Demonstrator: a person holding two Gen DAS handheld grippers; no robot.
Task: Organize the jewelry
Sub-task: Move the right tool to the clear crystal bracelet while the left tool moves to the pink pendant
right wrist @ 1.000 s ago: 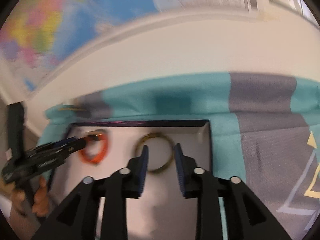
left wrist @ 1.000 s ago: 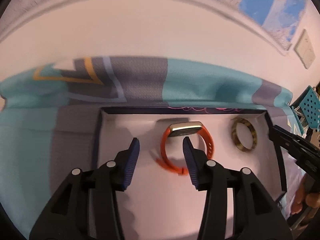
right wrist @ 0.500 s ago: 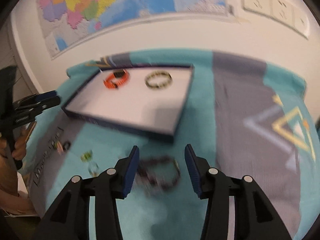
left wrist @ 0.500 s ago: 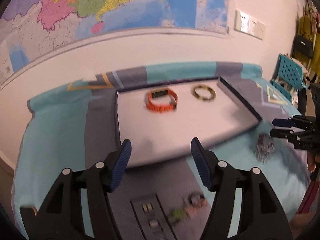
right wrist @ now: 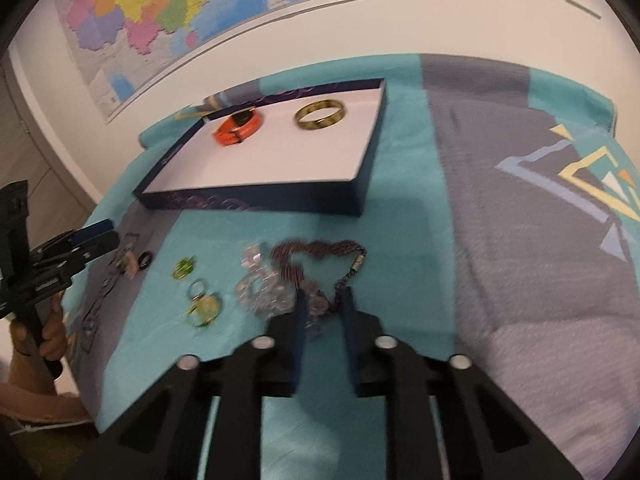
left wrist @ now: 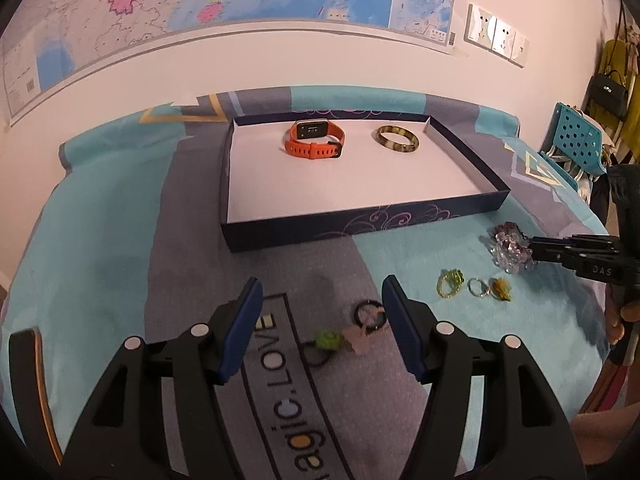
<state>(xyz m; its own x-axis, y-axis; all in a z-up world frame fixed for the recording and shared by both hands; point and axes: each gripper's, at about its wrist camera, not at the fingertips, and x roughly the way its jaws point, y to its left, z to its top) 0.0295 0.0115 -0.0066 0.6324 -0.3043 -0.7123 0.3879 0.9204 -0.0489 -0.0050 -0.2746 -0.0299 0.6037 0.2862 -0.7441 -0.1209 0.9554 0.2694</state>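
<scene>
Pulling back from the tray (left wrist: 360,224), left tongs (left wrist: 322,320) spread over rings; right tongs (right wrist: 322,316), half-open, now straddle the beaded bracelet (right wrist: 320,254).

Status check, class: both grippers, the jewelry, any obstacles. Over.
Left gripper open over hair ties. Right gripper open around purple necklace. Watch, bangle in box. Nothing blocking.

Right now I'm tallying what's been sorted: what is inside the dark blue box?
Inside the dark blue box lie an orange watch and a mottled bangle, apart, near the far wall. The white floor shows fully; only spots beneath them are hidden.
</scene>
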